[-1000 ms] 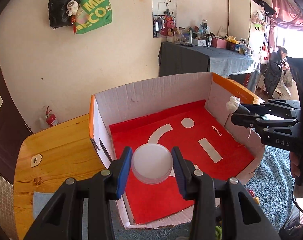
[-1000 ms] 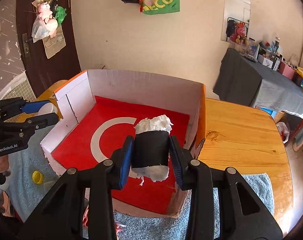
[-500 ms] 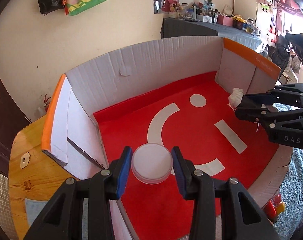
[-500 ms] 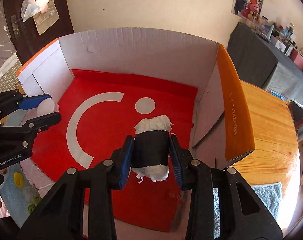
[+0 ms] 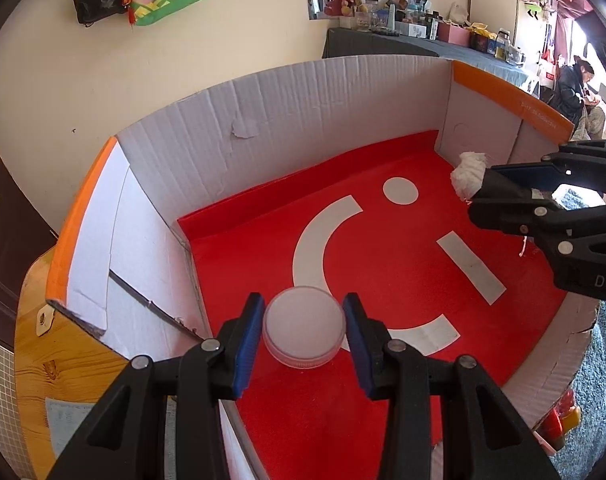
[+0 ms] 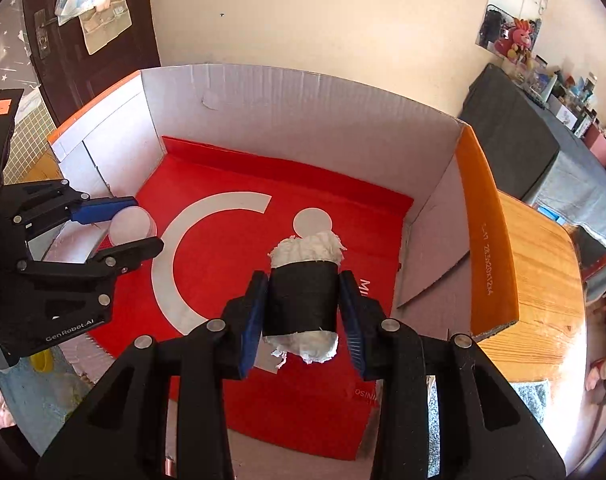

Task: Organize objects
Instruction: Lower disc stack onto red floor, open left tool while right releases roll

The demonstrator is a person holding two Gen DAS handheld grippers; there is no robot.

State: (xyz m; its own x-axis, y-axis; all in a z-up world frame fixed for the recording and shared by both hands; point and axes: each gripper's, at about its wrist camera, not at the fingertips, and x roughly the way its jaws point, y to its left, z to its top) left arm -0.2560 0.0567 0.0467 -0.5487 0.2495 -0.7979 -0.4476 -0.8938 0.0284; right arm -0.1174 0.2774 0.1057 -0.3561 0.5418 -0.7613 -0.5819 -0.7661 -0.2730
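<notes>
My left gripper (image 5: 303, 332) is shut on a round white lidded jar (image 5: 304, 326), held over the near left part of a cardboard box (image 5: 323, 100) lined with a red sheet (image 5: 403, 280). In the right wrist view the same jar (image 6: 131, 225) sits between the left gripper's (image 6: 119, 226) blue pads. My right gripper (image 6: 303, 308) is shut on a black-wrapped roll with white fluffy ends (image 6: 303, 300), over the right half of the box (image 6: 303, 92). In the left wrist view the roll's white end (image 5: 469, 174) sticks out of the right gripper (image 5: 503, 190).
The box has orange-edged side flaps (image 6: 485, 224) and stands on a wooden table (image 6: 543, 280). A grey mat (image 5: 599, 360) with small coloured things lies beside it. A dark-clothed table with clutter (image 5: 423, 40) stands by the far wall; a person (image 5: 573, 88) sits at the far right.
Both grippers have come down and forward over the box, which fills more of each view. The jar and the roll stay gripped as before.
</notes>
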